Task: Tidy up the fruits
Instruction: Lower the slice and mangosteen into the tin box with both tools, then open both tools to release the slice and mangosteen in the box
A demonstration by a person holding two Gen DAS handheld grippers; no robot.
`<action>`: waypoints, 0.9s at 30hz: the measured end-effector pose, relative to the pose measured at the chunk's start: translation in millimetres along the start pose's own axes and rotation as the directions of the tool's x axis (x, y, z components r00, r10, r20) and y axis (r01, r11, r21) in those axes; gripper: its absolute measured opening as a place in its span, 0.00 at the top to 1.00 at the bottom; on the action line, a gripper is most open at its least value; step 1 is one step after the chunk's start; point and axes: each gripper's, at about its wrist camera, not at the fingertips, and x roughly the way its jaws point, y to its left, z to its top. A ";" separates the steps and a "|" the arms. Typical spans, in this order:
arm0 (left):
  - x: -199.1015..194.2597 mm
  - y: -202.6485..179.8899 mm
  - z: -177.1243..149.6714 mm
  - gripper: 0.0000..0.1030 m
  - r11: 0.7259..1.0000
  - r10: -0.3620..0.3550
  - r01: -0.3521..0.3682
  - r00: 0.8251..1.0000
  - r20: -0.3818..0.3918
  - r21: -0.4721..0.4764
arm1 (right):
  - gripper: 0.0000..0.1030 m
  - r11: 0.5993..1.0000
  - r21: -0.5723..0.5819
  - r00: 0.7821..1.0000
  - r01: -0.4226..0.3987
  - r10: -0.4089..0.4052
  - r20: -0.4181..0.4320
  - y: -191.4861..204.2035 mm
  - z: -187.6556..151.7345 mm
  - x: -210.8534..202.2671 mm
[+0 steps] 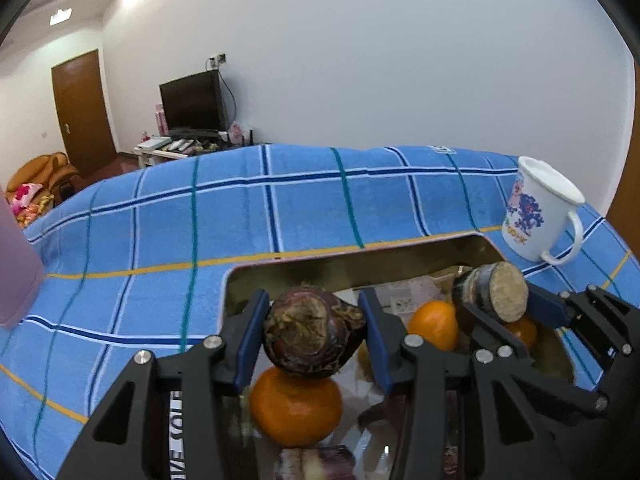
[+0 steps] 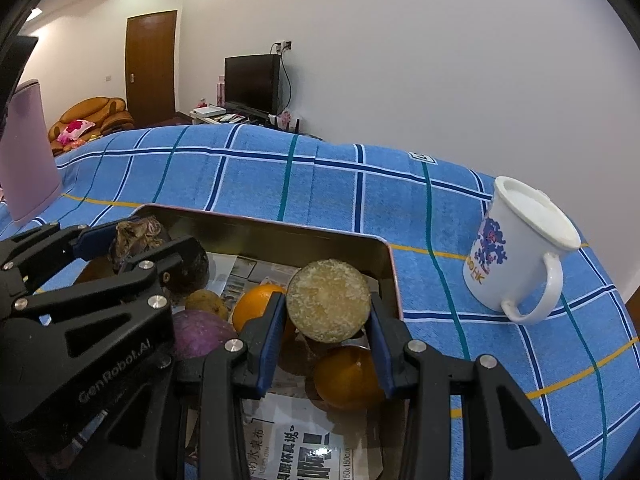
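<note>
Left gripper [image 1: 314, 336] clamping dark wrinkled fruit [image 1: 314, 332] over tin [image 1: 304, 266], right gripper [image 2: 326, 316] pinching sugarcane piece [image 2: 328, 306] between pads

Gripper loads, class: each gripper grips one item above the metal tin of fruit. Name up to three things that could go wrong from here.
1. The left gripper pinches a rounded dark root between flat pads; it could slip onto the orange below.
2. The right gripper grips a cut cane piece by its curved sides; it might twist loose.
3. The two grippers are close together over the tin, so they could collide. The white mug stands beside it and could be knocked.
</note>
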 end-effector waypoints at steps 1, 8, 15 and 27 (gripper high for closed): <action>0.0 -0.5 -0.9 0.53 1.000 0.008 -0.008 1.000 0.000 0.006 | 0.59 1.000 0.001 1.000 -0.002 0.002 0.001 -0.3 0.1 -0.2; 5.2 -1.8 -4.6 0.52 0.999 0.030 -0.029 0.999 -0.033 0.029 | 0.56 0.999 0.020 0.998 -0.040 0.039 0.052 -6.8 -2.3 -11.4; -0.6 2.0 -5.5 0.35 1.000 0.017 -0.017 1.000 -0.007 0.007 | 0.54 0.996 0.048 0.994 -0.075 0.071 0.083 -14.4 -2.2 -17.9; -18.2 12.7 -5.5 0.00 0.998 0.048 -0.045 0.996 0.069 -0.051 | 0.26 0.971 0.179 0.965 -0.159 0.115 0.236 -40.0 0.0 -43.0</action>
